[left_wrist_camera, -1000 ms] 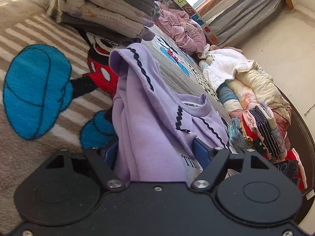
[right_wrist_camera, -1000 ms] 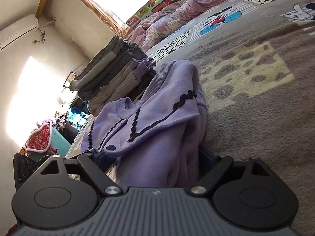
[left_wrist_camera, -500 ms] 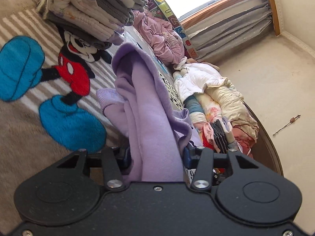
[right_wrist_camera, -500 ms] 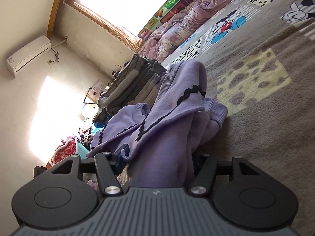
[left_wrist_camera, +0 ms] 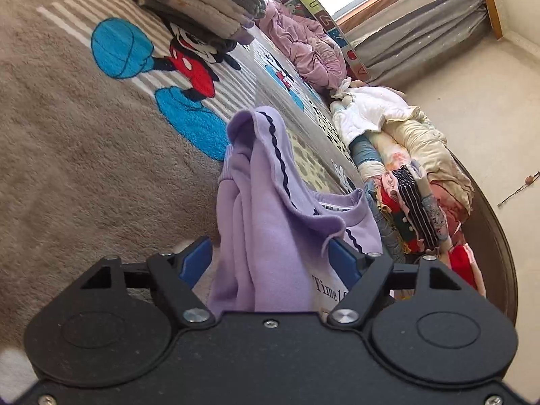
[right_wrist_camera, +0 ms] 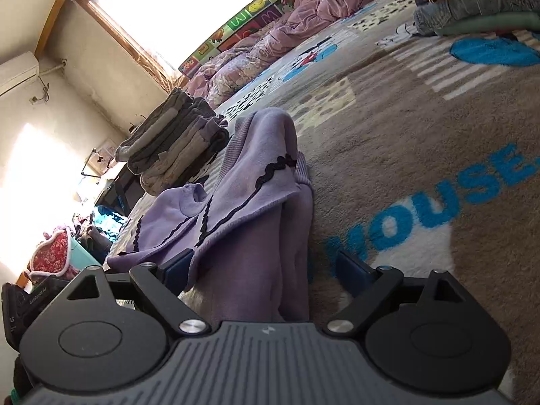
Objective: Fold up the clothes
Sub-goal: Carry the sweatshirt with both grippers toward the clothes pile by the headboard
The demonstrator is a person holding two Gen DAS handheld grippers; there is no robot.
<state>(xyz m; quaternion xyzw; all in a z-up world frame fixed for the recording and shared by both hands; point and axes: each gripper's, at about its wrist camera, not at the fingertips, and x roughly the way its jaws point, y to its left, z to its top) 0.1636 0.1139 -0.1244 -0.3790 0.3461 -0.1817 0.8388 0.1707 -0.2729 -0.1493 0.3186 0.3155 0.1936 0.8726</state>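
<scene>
Both the left gripper [left_wrist_camera: 270, 263] and right gripper [right_wrist_camera: 266, 270] have just spread wide, released, the purple sweater [left_wrist_camera: 270, 229] loose between their jaws, tilted slightly downward

The sweatshirt [left_wrist_camera: 270, 236] is lilac with dark wavy trim. The bed blanket [left_wrist_camera: 84, 168] is taupe with white stripes and a red, black and blue cartoon mouse. At twelve o'clock, the folded stack [right_wrist_camera: 175, 145] is grey and cream.

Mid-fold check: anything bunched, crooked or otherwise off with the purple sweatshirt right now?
Yes. The purple sweatshirt is bunched, one sleeve humped up on the blanket instead of lying flat. Both hand-held grippers, left and right, have just been opening, with cloth loose between the jaws.
</scene>
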